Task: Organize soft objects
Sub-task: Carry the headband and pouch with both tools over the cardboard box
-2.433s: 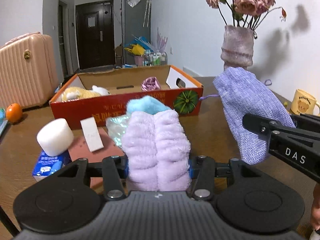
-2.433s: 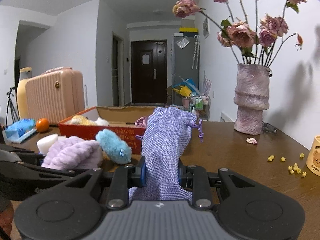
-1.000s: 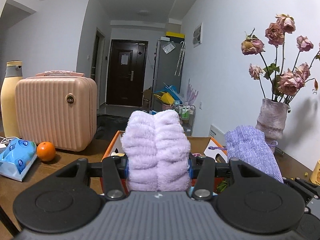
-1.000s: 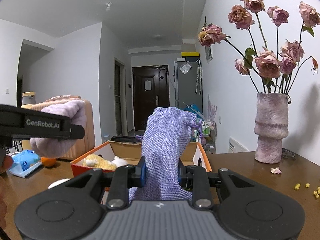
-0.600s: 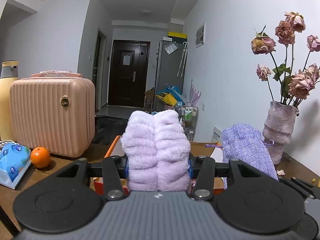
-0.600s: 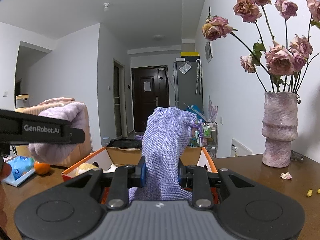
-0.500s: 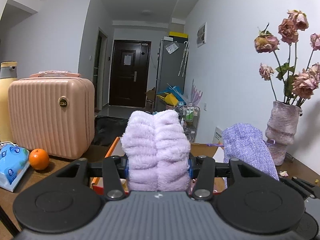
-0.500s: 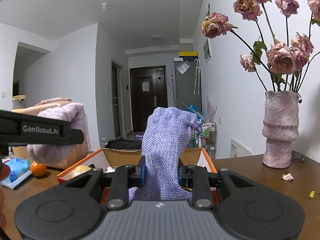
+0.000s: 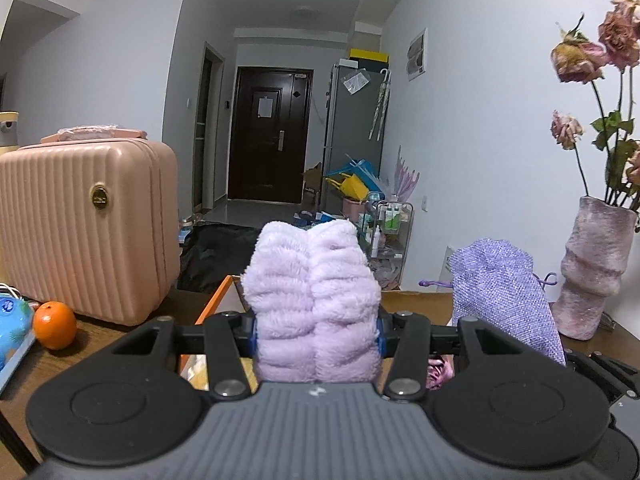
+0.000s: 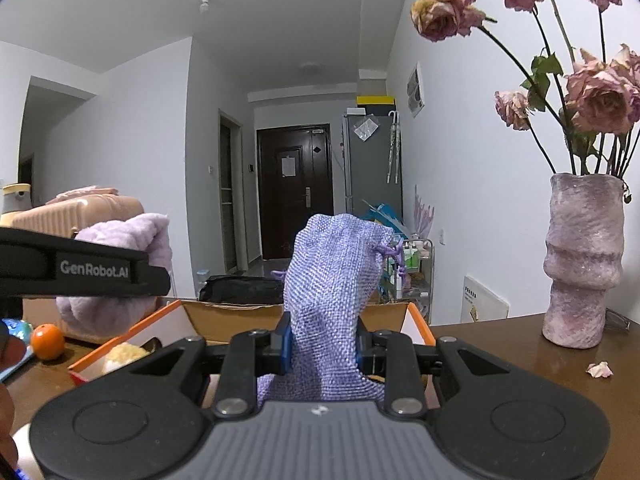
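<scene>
Both items are carried above the cardboard box, judged ready for dropping in. The left claw pinches a lilac plush cloth, fluffy and ribbed, over the box's near-left corner. The right claw pinches a purple woven drawstring pouch, upright, just short of the box's front edge.
</scene>
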`<state>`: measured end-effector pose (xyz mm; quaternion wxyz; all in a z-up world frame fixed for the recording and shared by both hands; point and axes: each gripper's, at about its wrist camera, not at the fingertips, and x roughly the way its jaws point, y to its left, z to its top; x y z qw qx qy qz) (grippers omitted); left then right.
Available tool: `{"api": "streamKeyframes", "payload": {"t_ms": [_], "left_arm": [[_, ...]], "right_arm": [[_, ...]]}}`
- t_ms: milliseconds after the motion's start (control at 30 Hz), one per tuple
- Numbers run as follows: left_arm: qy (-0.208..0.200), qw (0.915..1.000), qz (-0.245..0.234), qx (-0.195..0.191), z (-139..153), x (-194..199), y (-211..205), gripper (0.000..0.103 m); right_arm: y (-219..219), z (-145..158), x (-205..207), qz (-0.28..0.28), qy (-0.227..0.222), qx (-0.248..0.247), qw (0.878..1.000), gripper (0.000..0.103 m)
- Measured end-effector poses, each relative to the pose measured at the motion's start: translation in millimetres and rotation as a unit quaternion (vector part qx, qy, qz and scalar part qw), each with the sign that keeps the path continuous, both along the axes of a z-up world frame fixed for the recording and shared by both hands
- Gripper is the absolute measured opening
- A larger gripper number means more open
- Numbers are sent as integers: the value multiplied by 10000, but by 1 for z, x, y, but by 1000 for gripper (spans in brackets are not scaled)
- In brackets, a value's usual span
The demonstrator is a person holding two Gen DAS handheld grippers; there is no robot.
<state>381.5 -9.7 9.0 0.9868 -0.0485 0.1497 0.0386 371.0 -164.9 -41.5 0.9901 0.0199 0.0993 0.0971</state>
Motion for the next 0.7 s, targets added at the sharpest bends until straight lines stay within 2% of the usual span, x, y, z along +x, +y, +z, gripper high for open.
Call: {"api": "streamKeyframes", "payload": {"t_ms": [267, 533, 700], "left_arm": [[46, 9999, 73, 76, -4, 28, -4, 48], [261, 9996, 32, 129, -12, 49, -8, 48], [311, 9994, 6, 155, -16, 51, -10, 48]], "right_arm": [[2, -4, 29, -63, 99, -86, 9999, 26], [5, -9, 49, -138, 208, -203, 9995, 26], [4, -13, 58, -154, 436, -241, 9986, 27]]}}
